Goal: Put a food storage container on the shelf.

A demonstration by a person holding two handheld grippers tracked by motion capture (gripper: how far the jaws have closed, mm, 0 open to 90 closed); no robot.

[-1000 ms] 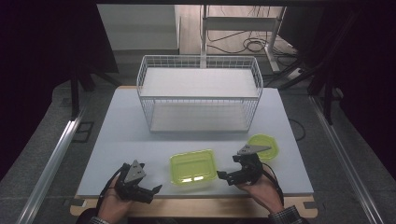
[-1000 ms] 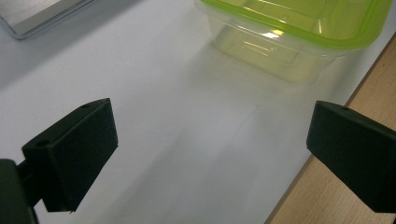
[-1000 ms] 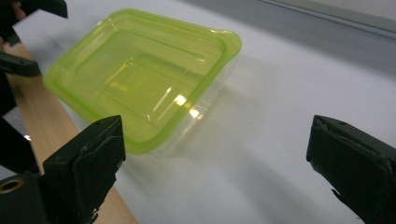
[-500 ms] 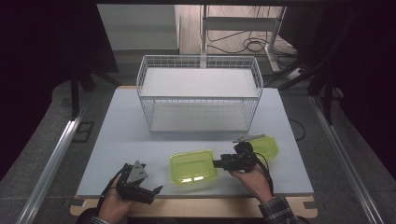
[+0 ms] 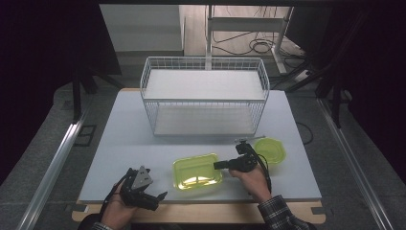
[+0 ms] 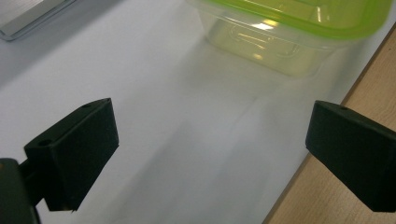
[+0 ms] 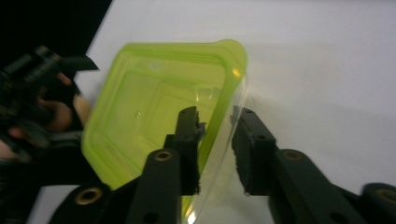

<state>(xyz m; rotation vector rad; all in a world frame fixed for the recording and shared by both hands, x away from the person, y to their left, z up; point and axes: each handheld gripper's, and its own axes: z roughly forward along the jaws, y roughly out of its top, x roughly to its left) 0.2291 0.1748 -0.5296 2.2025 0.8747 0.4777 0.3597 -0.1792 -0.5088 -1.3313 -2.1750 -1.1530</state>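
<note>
The translucent yellow-green rectangular plastic container (image 5: pixel 197 172) sits open-side up on the white worktop (image 5: pixel 134 139), close to the near edge and about midway along it. Its rim is a stronger green than its clear, pale walls, and it looks empty inside.

The right hand-held gripper (image 5: pixel 229 164) reaches in from the container's right side and straddles its right wall. In the right gripper view one black jaw stands inside the container (image 7: pixel 159 121) and the other outside, with the green rim running up between them. The jaws of this hand-held gripper (image 7: pixel 215 122) have just been closing on that wall; a narrow gap can still be seen on each side of the plastic, so whether the pads already press on it cannot be told for certain. The person's right hand (image 5: pixel 253 179), in a checked sleeve, holds the tool from the near edge.

Just to the right of that hand, near the right part of the worktop, lies a round yellow-green plastic lid or dish (image 5: pixel 271 150).

The left hand-held gripper (image 5: pixel 154 197) rests at the near-left edge of the worktop, well to the left of the container. Its jaws are spread wide with nothing between them; the left gripper view shows the container (image 6: pixel 289 32) some way ahead of them.

Farther back, towards the far edge, stands a white wire basket rack (image 5: pixel 203 96) with a flat shelf.
</note>
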